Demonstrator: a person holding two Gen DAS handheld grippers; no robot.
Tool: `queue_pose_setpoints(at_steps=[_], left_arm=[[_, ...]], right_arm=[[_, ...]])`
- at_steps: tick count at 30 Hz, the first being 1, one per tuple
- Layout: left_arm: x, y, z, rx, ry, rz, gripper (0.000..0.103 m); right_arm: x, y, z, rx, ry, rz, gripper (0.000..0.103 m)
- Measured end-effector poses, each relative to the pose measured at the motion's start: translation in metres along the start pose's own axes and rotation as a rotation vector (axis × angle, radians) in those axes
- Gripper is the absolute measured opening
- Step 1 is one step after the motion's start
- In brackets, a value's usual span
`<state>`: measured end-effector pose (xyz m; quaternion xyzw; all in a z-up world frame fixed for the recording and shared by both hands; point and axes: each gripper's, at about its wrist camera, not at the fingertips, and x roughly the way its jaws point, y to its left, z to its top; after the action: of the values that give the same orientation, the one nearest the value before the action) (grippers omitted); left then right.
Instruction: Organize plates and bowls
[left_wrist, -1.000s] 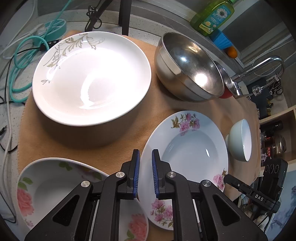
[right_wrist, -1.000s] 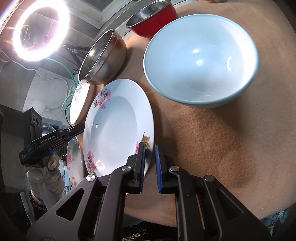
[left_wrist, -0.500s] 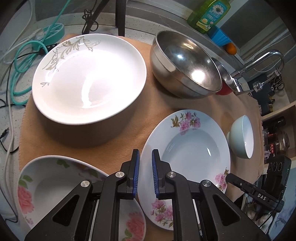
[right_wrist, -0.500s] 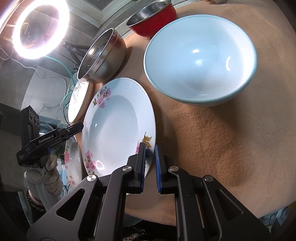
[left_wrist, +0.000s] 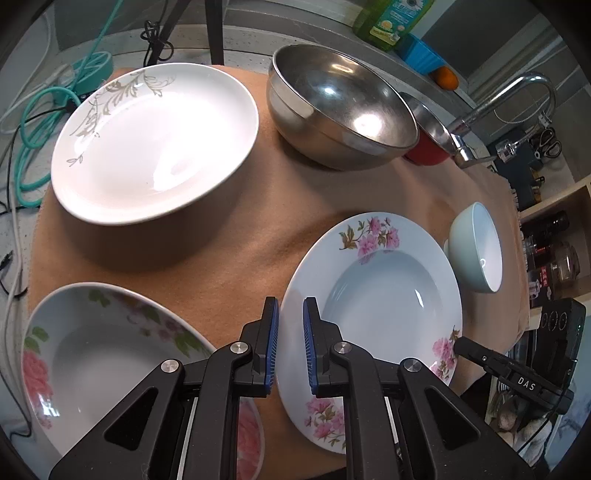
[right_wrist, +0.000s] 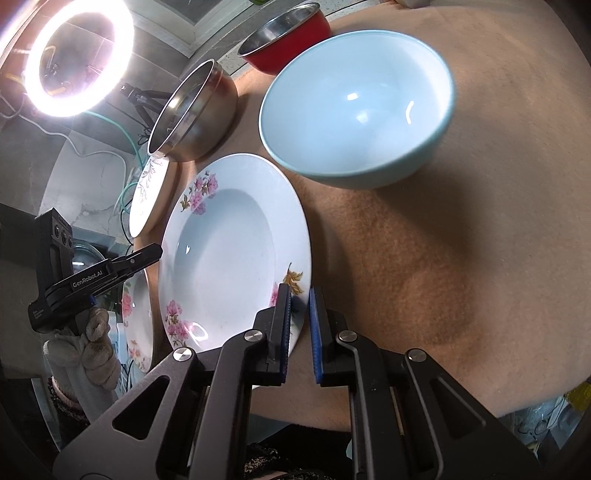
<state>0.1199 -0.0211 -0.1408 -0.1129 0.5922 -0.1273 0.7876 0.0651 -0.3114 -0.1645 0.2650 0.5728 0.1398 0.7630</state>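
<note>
Left hand-held gripper (left_wrist: 290, 341): jaws nearly together, nothing between the pads; it hovers over the near-left rim of the pink-flowered soup plate (left_wrist: 373, 291), not gripping it.
Right hand-held gripper (right_wrist: 300, 330): jaws closed and empty, poised at the opposite rim of the same plate (right_wrist: 229, 251).
Task items: the flowered plate lies flat on the tan cloth (left_wrist: 240, 243) covering the tabletop; a white plate with grey leaf print (left_wrist: 155, 140), a rose-patterned plate (left_wrist: 92, 354), a steel bowl (left_wrist: 343, 110), a red bowl (right_wrist: 288, 40) and a pale blue bowl (right_wrist: 354, 107) stand apart around it.
Step in hand: judged to be the approach to the flowered plate; no stacking is visible.
Next move: likely calls for opening a jaw pair and sliding one pad under the rim.
Hidden: the rose-patterned plate's near edge is cut off by the gripper; the red bowl is mostly masked in the left view.
</note>
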Motion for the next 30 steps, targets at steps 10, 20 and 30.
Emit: queue_pose_setpoints(at_steps=[10, 20, 30], left_arm=[[0.0, -0.01, -0.013, 0.019, 0.009, 0.002, 0.011], [0.0, -0.014, -0.016, 0.034, 0.005, 0.014, 0.011], [-0.004, -0.013, -0.018, 0.022, -0.019, 0.026, 0.011]], right_arm=[[-0.007, -0.005, -0.013, 0.0, 0.004, -0.011, 0.01], [-0.005, -0.003, -0.018, -0.009, 0.008, -0.02, 0.01], [-0.007, -0.002, -0.017, -0.033, -0.004, -0.056, 0.012]])
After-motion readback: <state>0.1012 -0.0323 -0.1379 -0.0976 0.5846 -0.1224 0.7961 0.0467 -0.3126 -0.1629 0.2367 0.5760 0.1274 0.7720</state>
